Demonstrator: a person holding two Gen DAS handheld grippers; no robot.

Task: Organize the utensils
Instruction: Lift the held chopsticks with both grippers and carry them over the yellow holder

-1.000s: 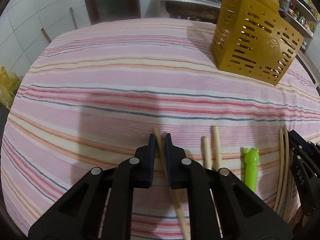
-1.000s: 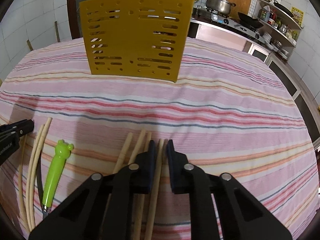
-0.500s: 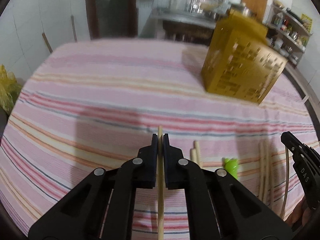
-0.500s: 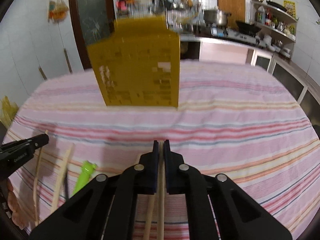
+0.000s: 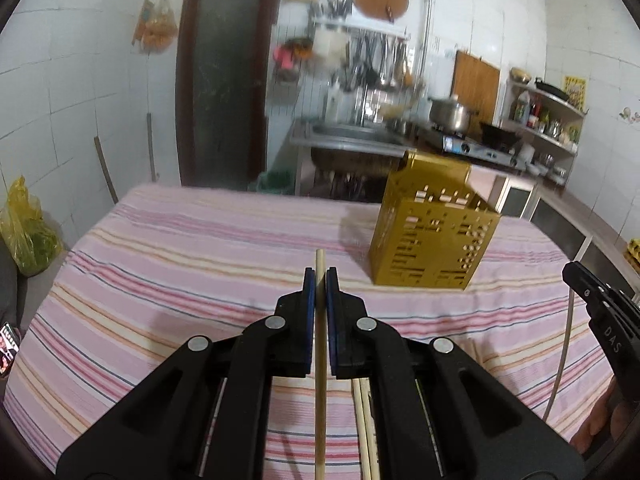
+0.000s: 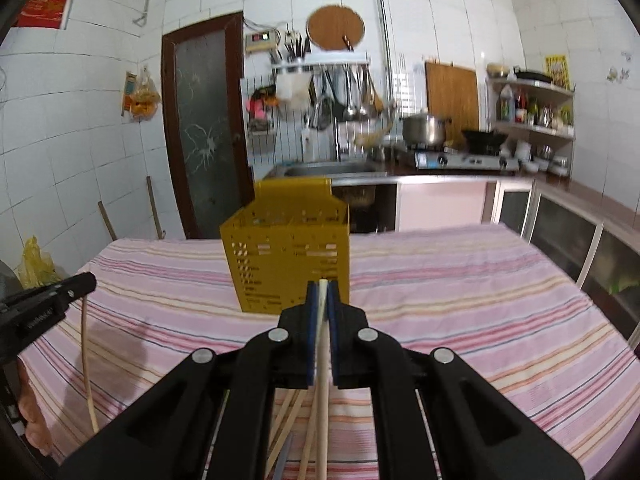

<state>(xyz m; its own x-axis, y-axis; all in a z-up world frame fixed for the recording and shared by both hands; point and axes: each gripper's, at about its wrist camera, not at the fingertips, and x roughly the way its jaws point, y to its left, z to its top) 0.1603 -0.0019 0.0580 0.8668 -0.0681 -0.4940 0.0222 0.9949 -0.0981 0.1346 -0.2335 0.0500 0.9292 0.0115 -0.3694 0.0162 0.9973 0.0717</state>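
My left gripper (image 5: 320, 276) is shut on a wooden chopstick (image 5: 320, 380) and holds it above the striped tablecloth (image 5: 180, 264). My right gripper (image 6: 322, 290) is shut on a pale chopstick (image 6: 322, 392), also lifted. A yellow perforated utensil holder (image 5: 434, 228) stands upright on the cloth, ahead and right of the left gripper; in the right wrist view it (image 6: 286, 248) stands straight ahead. More chopsticks (image 5: 366, 420) lie on the cloth under the left gripper, and others (image 6: 288, 416) under the right one.
The right gripper's tip (image 5: 592, 296) shows at the left view's right edge, the left gripper's tip (image 6: 48, 300) at the right view's left edge. A thin stick (image 6: 86, 364) hangs below it. A kitchen counter with sink and stove (image 6: 400, 168) runs behind the table.
Both grippers have risen from the cloth, each lifting its chopstick. The views now look level across the table; the green frog-handled utensil has dropped out of sight.
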